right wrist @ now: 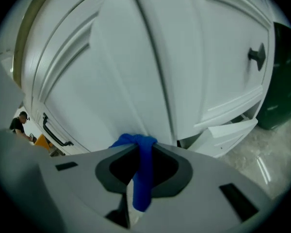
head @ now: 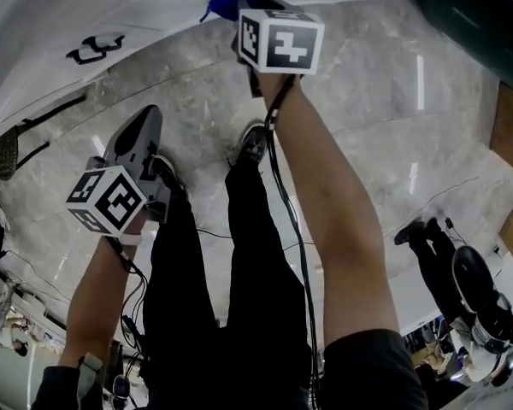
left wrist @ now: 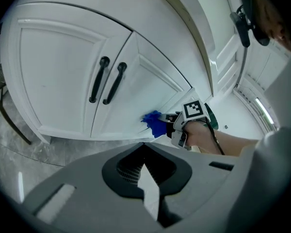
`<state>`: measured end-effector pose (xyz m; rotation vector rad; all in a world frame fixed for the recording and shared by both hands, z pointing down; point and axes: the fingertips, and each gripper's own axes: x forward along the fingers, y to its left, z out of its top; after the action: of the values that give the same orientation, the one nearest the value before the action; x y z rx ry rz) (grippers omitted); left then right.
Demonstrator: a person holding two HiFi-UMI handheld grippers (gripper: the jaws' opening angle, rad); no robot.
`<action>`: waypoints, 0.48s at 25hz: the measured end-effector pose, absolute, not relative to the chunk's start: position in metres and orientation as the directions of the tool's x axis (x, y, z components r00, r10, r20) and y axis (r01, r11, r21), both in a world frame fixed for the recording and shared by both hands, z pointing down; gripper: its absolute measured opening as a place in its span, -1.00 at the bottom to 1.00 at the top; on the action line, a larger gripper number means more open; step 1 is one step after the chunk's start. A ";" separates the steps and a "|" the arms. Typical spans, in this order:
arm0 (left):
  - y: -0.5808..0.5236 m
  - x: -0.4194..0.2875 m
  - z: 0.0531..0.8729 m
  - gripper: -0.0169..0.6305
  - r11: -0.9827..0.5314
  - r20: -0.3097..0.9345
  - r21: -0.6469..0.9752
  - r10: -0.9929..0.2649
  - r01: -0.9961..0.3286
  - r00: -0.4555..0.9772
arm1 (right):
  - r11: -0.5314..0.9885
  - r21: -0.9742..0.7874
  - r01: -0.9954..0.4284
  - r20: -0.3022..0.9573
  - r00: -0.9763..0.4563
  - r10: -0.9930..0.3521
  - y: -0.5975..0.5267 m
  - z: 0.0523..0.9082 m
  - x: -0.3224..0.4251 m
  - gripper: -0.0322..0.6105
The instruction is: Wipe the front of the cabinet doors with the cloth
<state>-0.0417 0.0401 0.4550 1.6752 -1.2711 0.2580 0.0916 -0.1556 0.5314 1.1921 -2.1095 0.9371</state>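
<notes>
Left claw (left wrist: pixel 148 193) hangs low, facing the cabinet doors (left wrist: pixel 58 67) from well apart, its jaws together on nothing. Further right, the right claw (right wrist: pixel 140 188) is clamped on the blue cloth (right wrist: pixel 144 152), whose bunched end touches the lower part of a white door panel, near the bottom rail. For a good wipe, I judge the cloth should press evenly on the panel, sweep in steady overlapping passes, follow the moulding grooves, and work around the black handles (left wrist: pixel 106 81).
</notes>
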 end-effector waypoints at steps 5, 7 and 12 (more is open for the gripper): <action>0.033 -0.016 0.452 -0.95 0.003 0.656 0.562 -0.611 -0.827 0.443 | 0.299 -0.253 -0.920 0.740 -0.383 -0.552 -0.167 0.531 0.143 -0.72; 0.030 -0.018 0.455 -0.95 0.001 0.653 0.563 -0.613 -0.826 0.445 | 0.277 -0.271 -0.922 0.727 -0.385 -0.568 -0.168 0.531 0.142 -0.72; 0.039 -0.026 0.456 -0.95 -0.006 0.644 0.564 -0.622 -0.826 0.445 | 0.265 -0.251 -0.931 0.742 -0.361 -0.565 -0.138 0.541 0.130 -0.72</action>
<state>-0.0260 0.0390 0.4565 1.7107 -1.2590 0.2587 0.1304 -0.1382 0.5413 1.3478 -2.0239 0.9301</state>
